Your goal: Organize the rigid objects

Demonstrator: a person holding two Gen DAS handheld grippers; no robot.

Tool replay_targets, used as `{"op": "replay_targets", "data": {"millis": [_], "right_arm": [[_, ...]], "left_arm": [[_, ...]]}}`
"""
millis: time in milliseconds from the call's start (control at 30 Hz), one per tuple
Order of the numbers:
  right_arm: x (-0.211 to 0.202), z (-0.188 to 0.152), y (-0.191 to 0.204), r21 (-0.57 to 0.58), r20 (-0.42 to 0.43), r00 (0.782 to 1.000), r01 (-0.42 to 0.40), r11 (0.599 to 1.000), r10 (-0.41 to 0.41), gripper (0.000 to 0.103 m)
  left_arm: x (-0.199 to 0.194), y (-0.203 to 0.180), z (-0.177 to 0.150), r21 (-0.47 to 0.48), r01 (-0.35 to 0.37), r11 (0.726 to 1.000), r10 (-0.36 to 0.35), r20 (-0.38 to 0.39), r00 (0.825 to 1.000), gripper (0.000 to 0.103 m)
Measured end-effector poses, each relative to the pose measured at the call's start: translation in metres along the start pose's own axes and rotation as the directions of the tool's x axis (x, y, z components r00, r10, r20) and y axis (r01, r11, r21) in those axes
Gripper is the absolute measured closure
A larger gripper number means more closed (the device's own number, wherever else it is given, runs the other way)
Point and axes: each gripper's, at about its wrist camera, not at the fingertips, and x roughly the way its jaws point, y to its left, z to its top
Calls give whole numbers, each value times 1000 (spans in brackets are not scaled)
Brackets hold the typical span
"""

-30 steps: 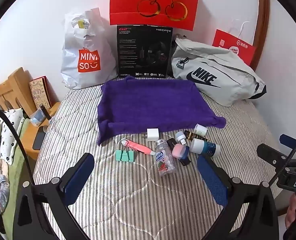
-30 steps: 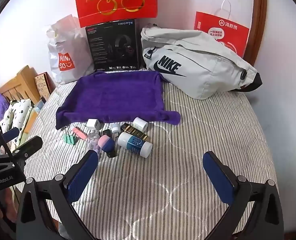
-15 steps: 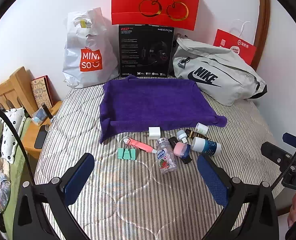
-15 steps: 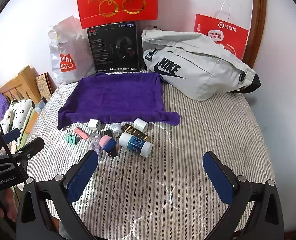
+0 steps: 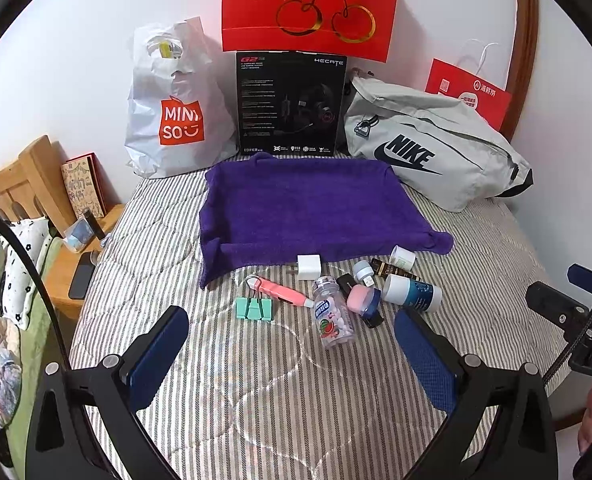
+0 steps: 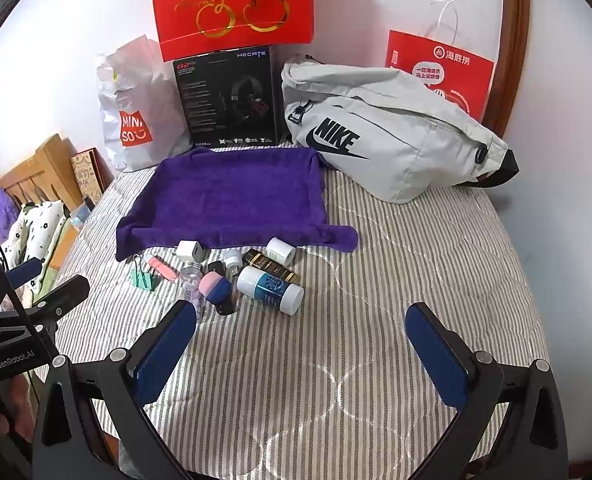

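progress: not started | purple terry towel (image 5: 312,204) at frame centre is lying bare | small rigid items, like clear plastic candy bottle (image 5: 333,312), are waiting below it on the striped bed (image 5: 256,392) | left tool (image 5: 292,354) and right tool (image 6: 302,354) are hanging wide open, holding nothing

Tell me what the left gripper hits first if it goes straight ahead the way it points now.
Probably the clear candy bottle. It lies on the striped bedspread just ahead of the open left gripper, a little right of its midline. The green binder clip sits slightly left. Depth is hard to judge through the fisheye.
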Motion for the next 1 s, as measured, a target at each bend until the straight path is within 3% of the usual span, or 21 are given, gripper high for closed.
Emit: {"op": "replay_targets", "data": {"millis": [1000], "right_arm": [[-1,-3,0,-5,1,1000,1,1000,-1,0]], "left_arm": [[1,2,-4,4,-10,1000,10,-4,1000,0]]}}
